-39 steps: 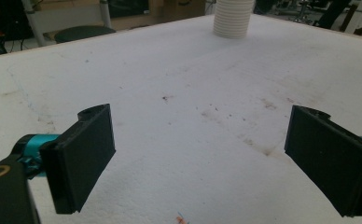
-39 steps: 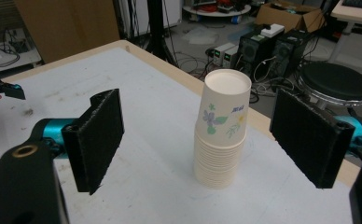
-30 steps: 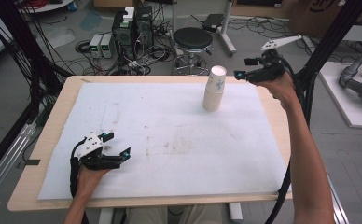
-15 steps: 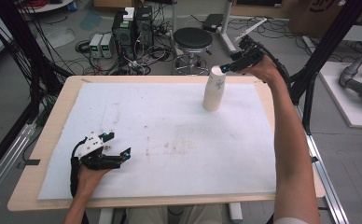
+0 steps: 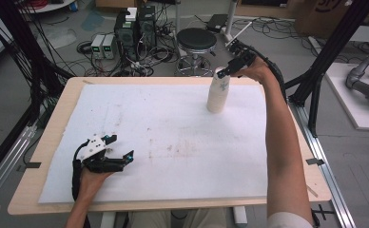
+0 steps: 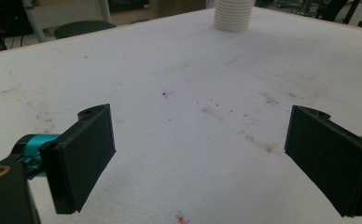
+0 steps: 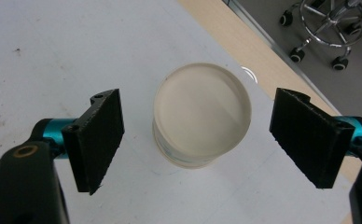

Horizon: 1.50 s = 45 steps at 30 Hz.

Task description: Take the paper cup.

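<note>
right tongs [image 7: 198, 140] open above cup stack [image 7: 201, 114]

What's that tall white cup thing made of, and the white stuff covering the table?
The stack of cups looks like matte paper or thin plastic, hard to tell which; its ribbed side is many stacked rims. The white sheet looks like matte paper or foam board, scuffed and stained. The table edge looks like pale wood.

Cup stack [image 6: 234, 15] top cut off by left gripper view's upper edge; in the right gripper view its sides are hidden under its own rim.
</note>
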{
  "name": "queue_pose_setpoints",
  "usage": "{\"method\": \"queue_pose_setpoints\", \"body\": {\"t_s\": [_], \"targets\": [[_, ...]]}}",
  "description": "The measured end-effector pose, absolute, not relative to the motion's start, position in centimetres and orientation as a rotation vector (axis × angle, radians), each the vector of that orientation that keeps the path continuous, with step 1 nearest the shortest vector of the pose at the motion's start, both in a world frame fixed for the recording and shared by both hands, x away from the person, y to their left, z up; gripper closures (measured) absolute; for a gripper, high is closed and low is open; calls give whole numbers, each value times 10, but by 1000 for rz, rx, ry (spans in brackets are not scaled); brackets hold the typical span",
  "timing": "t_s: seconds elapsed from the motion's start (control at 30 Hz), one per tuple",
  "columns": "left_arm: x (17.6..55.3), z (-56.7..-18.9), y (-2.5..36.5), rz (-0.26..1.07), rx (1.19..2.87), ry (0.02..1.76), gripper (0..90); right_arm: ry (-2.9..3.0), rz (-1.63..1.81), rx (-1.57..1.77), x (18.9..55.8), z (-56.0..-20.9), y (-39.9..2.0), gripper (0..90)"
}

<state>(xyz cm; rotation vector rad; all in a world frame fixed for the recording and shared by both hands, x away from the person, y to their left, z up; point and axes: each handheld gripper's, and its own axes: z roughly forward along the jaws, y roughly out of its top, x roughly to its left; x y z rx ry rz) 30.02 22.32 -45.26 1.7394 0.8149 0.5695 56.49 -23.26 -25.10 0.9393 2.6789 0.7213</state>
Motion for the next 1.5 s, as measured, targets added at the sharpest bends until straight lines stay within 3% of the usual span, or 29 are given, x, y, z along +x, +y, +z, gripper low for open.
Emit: {"method": "queue_pose_setpoints", "body": {"t_s": [0.4,0.63,1.1,1.5], "targets": [[301,-453,223,567,1741,821,83,2700,674,949,571,-260,-230,187],[301,-453,223,568,1739,822,83,2702,676,954,572,-261,-231,366],[301,-453,222,570,1740,825,83,2697,676,945,570,-258,-231,382],[301,-453,221,574,1742,825,83,2609,820,912,550,-203,-244,384]]}}
